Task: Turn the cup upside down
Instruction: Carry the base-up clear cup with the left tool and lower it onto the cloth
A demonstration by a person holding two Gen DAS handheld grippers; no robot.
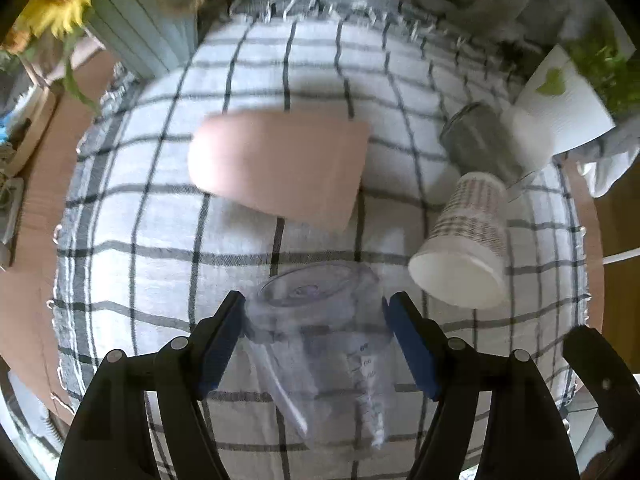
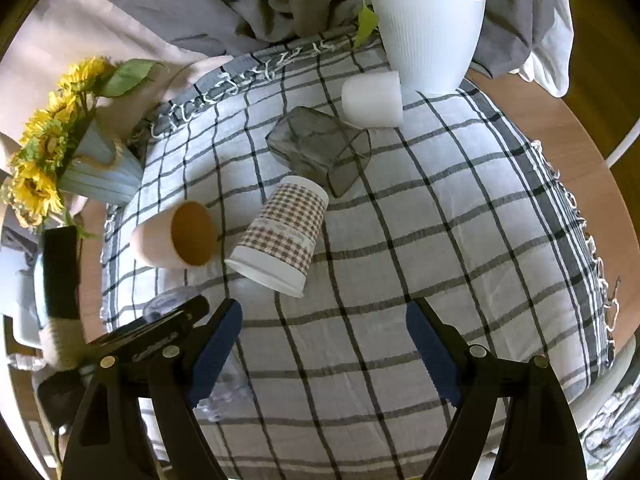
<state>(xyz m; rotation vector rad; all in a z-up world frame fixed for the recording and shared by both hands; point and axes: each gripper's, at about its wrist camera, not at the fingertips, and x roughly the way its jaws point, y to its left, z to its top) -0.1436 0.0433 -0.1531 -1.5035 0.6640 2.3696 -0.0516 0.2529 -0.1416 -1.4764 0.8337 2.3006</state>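
Clear plastic measuring cup point(image 1: 320, 344) clamped base-forward in left hand-held gripper point(image 1: 316, 344); right hand-held gripper point(image 2: 324, 352) open, idle. Rotate fully, lower rim flat near desk's near edge.

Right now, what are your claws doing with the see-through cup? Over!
Left claw around clear plastic measuring cup, tipped mid-air. Right claw open, empty. Checked paper cup lying close by.

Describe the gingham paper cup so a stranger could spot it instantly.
Start at the checked tablecloth. Near its middle, a paper cup lies tipped between the pink cup and smoky glass. It alone wears brown gingham, with a white rim.
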